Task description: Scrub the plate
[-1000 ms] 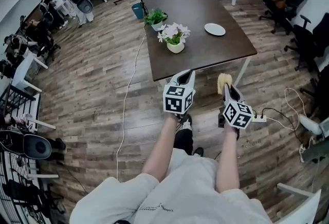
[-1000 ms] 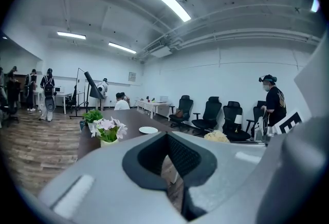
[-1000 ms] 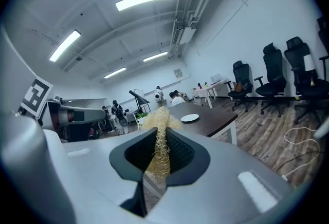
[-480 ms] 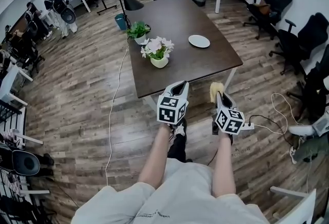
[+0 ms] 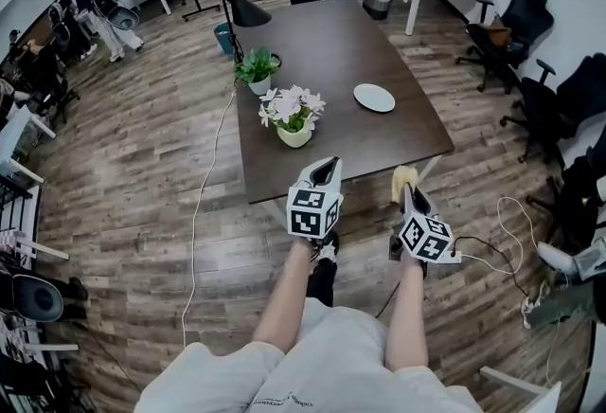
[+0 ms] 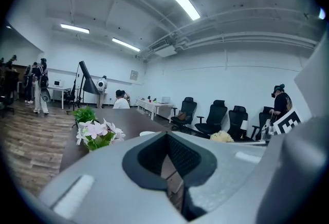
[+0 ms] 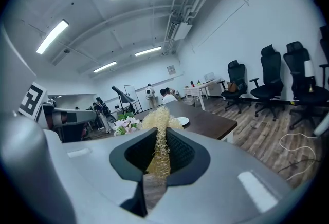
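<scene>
The right gripper [image 5: 410,193] pinches a yellow scrubber [image 5: 403,178] in its jaws, ready for the plate [image 5: 374,98] on the table [image 5: 322,32]; the left gripper [image 5: 326,167] has closed, empty jaws.

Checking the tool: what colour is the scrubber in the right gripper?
The scrubber is pale straw yellow, clearest in the right gripper view.

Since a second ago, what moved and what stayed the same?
The person walked closer to the dark table, so it and the white plate sit lower and nearer in the head view. Nothing was picked up or dropped. The right gripper stays shut on the yellow scrubber, the left gripper stays shut and empty, and the plate, flowers and potted plant kept their places on the table.
</scene>
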Available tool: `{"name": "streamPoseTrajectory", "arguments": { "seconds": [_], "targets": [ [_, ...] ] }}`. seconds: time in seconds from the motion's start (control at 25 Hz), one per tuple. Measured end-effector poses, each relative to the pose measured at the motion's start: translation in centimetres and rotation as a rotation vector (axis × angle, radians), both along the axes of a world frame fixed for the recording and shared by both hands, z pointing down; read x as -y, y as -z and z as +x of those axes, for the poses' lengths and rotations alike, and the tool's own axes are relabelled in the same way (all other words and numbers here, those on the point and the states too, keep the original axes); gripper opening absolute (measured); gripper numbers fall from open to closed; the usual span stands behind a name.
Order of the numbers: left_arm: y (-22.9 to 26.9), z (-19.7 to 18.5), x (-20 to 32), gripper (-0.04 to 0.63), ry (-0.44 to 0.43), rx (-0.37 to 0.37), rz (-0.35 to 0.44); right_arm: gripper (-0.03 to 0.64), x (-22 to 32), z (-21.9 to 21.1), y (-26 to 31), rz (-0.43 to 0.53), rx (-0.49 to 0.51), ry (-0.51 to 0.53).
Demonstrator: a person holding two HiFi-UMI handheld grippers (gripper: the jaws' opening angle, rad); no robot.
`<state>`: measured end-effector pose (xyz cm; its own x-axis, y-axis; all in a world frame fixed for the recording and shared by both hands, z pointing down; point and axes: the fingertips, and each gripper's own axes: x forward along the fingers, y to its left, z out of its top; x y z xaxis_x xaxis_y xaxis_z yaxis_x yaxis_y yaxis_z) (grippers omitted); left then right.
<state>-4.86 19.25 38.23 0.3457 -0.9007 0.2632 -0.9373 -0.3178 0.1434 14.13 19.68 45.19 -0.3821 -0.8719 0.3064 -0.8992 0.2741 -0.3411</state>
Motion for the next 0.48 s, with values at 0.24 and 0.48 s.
{"name": "streamPoseTrajectory", "arguments": {
  "seconds": [0.24,0.48],
  "targets": [
    [-1.7,-0.3,4.3,0.002,-0.021,-0.005,-0.054,0.071,4.7,-1.8,-1.1,-0.033,0.006,0.019],
    [-2.3,-1.5,9.2,0.002,-0.024,-0.037,-0.079,0.071,9.3,-4.0,-1.2,-0.049,-0.031,0.049]
  ]
}}
